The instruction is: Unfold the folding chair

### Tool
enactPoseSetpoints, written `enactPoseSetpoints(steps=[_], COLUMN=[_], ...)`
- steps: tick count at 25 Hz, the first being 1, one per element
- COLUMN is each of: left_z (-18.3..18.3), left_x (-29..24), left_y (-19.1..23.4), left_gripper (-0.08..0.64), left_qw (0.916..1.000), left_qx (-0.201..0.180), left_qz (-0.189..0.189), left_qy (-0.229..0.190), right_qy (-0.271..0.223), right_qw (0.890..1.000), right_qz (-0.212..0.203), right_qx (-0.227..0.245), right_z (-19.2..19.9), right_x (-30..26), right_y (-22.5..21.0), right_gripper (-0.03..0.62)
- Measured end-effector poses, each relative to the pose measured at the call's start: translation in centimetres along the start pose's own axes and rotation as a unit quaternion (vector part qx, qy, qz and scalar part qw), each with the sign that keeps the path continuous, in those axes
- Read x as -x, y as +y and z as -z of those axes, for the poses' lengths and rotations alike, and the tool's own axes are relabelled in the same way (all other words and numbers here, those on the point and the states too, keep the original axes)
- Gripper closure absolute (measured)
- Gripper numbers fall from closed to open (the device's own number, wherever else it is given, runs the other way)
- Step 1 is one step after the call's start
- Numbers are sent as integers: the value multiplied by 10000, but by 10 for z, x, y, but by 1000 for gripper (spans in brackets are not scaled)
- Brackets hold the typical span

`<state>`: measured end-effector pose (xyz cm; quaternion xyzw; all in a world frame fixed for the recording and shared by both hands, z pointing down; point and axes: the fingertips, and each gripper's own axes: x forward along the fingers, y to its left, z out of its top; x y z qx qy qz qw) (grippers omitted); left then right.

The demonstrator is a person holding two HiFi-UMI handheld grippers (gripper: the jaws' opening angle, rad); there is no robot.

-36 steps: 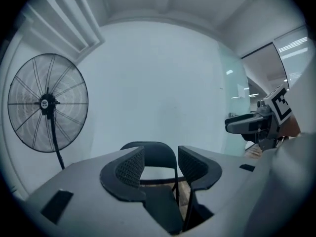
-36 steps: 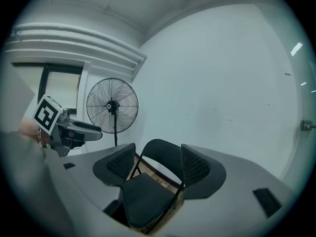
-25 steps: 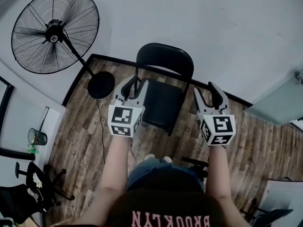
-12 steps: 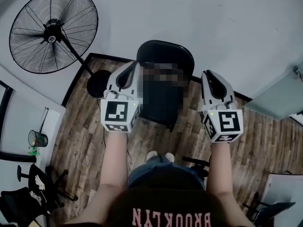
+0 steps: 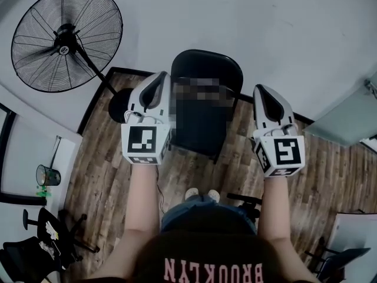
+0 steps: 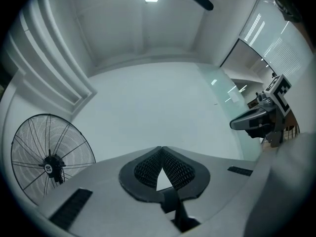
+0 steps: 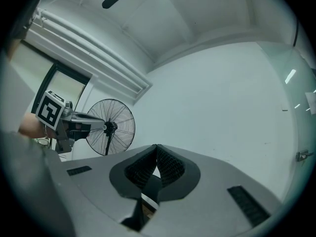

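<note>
White wall [image 5: 265, 34] fills the top of our head view, and brown wood floor [image 5: 106, 175] lies under us. We see a big black standing fan [image 5: 66, 38] at 10 o'clock. The black folding chair [image 5: 206, 66] stands on the floor at 12 o'clock, its back to the wall and its seat down. Our left gripper [image 5: 159, 76] is up at the chair's 9 o'clock side, our right gripper [image 5: 263, 88] at its 3 o'clock side. Both have their jaws squeezed together, holding nothing.
</note>
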<state>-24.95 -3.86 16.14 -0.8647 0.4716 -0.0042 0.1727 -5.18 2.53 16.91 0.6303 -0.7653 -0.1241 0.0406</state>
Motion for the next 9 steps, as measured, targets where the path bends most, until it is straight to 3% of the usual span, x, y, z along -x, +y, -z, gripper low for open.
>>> enactPoseSetpoints(steps=[9], left_z=[-4], left_x=[-3], left_y=[6], left_gripper=[557], left_qw=[9999], left_qx=[-18], left_qz=[22], left_qy=[-100], right_qy=[-19], right_qw=[10000], right_qz=[60], right_qx=[64], right_z=[-3], right_x=[-6], right_y=[0], right_gripper=[589])
